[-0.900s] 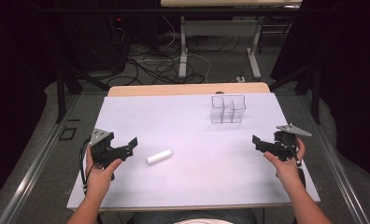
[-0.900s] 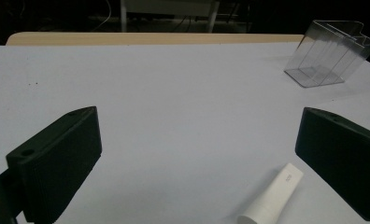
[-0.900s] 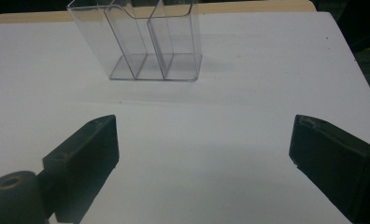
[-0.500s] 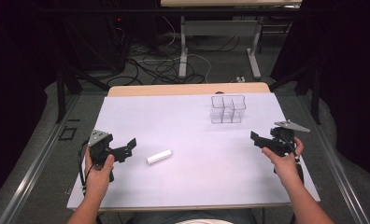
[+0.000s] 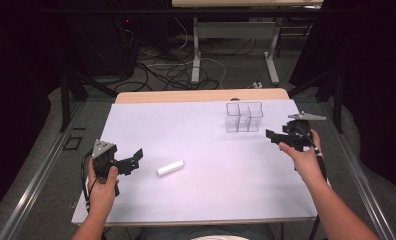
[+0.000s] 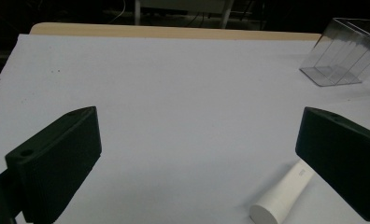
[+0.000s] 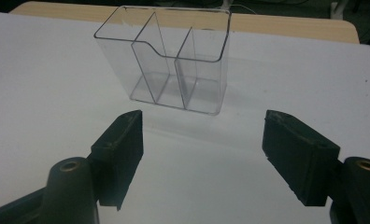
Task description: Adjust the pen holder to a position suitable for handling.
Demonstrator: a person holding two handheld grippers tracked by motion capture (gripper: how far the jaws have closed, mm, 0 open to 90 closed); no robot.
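A short white cylinder [image 5: 170, 168] lies on the white-covered table [image 5: 196, 135], left of centre. In the left gripper view the same cylinder [image 6: 281, 196] rests just inside the right jaw. My left gripper [image 5: 134, 159] is open, a little to the left of the cylinder, with nothing in it [image 6: 197, 154]. A clear plastic organizer [image 5: 243, 116] with several compartments stands upright at the back right; its compartments look empty [image 7: 174, 60]. My right gripper [image 5: 272, 136] is open just right of and in front of the organizer, apart from it [image 7: 202, 140].
The table's bare wooden back edge [image 5: 201, 95] shows beyond the white sheet. Behind it stand desk legs and loose cables [image 5: 186, 65] on a dark floor. Metal rails [image 5: 31, 180] run along both sides of the table.
My right gripper has moved up and to the left, closer to the clear organizer. My left gripper has shifted slightly. The cylinder has not moved.
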